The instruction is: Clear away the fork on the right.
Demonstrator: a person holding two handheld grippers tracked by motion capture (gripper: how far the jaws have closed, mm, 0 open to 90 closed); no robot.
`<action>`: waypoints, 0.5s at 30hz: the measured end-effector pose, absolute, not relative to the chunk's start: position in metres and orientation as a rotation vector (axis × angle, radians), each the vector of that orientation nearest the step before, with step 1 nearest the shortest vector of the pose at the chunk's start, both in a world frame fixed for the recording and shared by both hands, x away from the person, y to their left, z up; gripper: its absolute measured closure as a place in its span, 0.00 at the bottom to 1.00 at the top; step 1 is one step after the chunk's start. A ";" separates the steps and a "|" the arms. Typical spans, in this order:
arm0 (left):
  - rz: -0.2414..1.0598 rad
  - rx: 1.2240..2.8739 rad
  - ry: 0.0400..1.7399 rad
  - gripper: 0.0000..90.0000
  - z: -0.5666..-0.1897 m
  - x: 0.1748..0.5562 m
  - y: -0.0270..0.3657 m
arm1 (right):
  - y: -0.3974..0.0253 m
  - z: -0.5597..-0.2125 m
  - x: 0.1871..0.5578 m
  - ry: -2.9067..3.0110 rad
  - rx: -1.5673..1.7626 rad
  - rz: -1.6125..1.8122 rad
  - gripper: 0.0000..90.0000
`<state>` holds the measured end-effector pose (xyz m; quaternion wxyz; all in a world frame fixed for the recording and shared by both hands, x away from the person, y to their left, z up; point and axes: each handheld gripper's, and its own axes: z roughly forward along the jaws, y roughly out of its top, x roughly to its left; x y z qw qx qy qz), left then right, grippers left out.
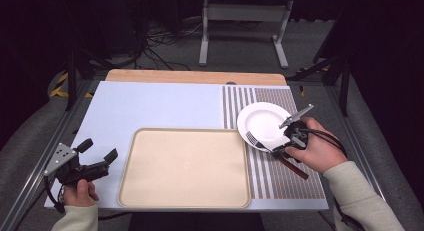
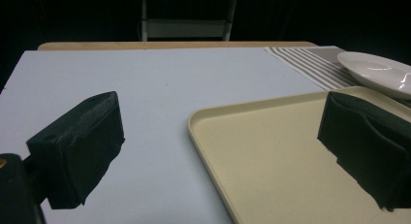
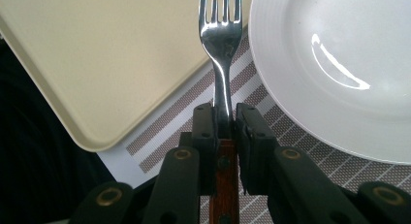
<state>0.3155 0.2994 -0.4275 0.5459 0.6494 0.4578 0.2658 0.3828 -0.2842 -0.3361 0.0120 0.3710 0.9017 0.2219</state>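
A fork (image 1: pixel 253 139) with a wooden handle lies in my right gripper (image 1: pixel 279 150), its tines over the near-left rim of a white plate (image 1: pixel 263 122). In the right gripper view the jaws are shut on the fork (image 3: pixel 220 40) at its neck, with the plate (image 3: pixel 334 73) to the right and the beige tray (image 3: pixel 111 54) to the left. My left gripper (image 1: pixel 98 150) hovers open at the table's near left, just left of the tray (image 1: pixel 184 167). Nothing is between its jaws in the left gripper view, where the left gripper (image 2: pixel 220 117) faces the tray's corner (image 2: pixel 194 122).
A striped placemat (image 1: pixel 280 183) lies under the plate on the right of the white table top (image 1: pixel 150 106). The empty tray fills the near middle. Beyond the far wooden edge stand a metal frame (image 1: pixel 245 13) and cables on the floor.
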 end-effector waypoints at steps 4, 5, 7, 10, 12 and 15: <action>0.630 1.540 1.086 0.04 -0.428 0.316 0.299 | -0.280 -0.336 0.382 2.800 1.264 0.742 0.87; 0.631 1.541 1.085 0.04 -0.428 0.316 0.299 | -0.279 -0.337 0.382 2.796 1.276 0.756 0.87; 0.631 1.540 1.084 0.04 -0.427 0.316 0.299 | -0.276 -0.337 0.382 2.780 1.311 0.768 0.87; 0.632 1.539 1.085 0.04 -0.427 0.316 0.299 | -0.271 -0.339 0.381 2.763 1.361 0.795 0.87; 0.632 1.539 1.086 0.04 -0.427 0.316 0.299 | -0.269 -0.339 0.381 2.755 1.375 0.798 0.87; 0.631 1.542 1.084 0.04 -0.428 0.316 0.299 | -0.262 -0.339 0.380 2.748 1.404 0.811 0.87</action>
